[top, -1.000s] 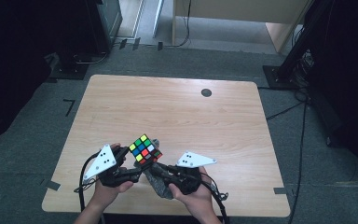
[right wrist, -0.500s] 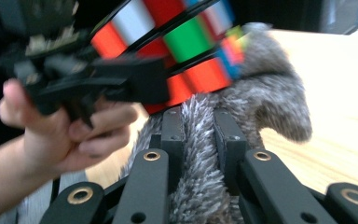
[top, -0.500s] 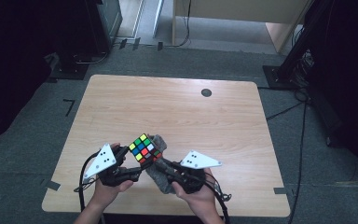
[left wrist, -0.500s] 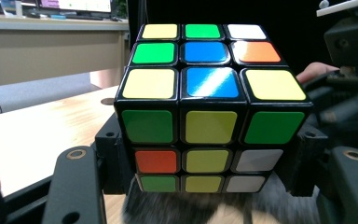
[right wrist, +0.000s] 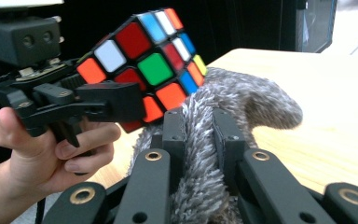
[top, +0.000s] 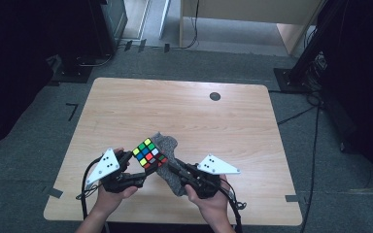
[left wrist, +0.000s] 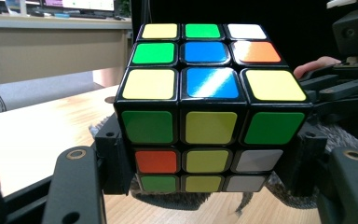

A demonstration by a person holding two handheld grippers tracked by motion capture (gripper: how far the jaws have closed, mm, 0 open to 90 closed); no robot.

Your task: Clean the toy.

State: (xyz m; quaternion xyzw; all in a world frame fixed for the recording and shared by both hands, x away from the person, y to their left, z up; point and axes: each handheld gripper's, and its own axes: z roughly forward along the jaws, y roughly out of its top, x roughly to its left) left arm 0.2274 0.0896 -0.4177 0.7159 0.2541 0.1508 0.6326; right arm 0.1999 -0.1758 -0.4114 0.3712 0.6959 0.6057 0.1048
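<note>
At the far left of the room a dark cabinet (top: 108, 24) stands on the grey carpet (top: 24, 160), with black tape marks (top: 72, 110) stuck to the floor just left of the table. The table (top: 184, 111) is a pale wood-grain top with rounded corners, bare over most of its far half apart from a small dark round spot (top: 215, 96) near the far right edge.

Along the near edge, the person's left hand (top: 110, 196) holds the left gripper (top: 137, 167), whose jaws are clamped on the lower layer of a puzzle cube (top: 149, 154). The cube is held tilted above the table's near middle, its coloured stickers mixed. In the left gripper view the two black jaws press the cube (left wrist: 209, 112) from either side.

Just right of the cube, and touching it from below, is a grey fuzzy cloth (top: 167, 158) that hangs down to the tabletop. The right gripper (top: 175, 170), in the right hand (top: 212, 204), is pinched tight on that cloth; the right gripper view shows the cloth (right wrist: 223, 121) squeezed between the two jaws.

Beyond the table a light wooden desk (top: 252, 19) stands at the back, and at the far right a black stand (top: 303, 68) with cables (top: 315, 131) trailing across the carpet.
</note>
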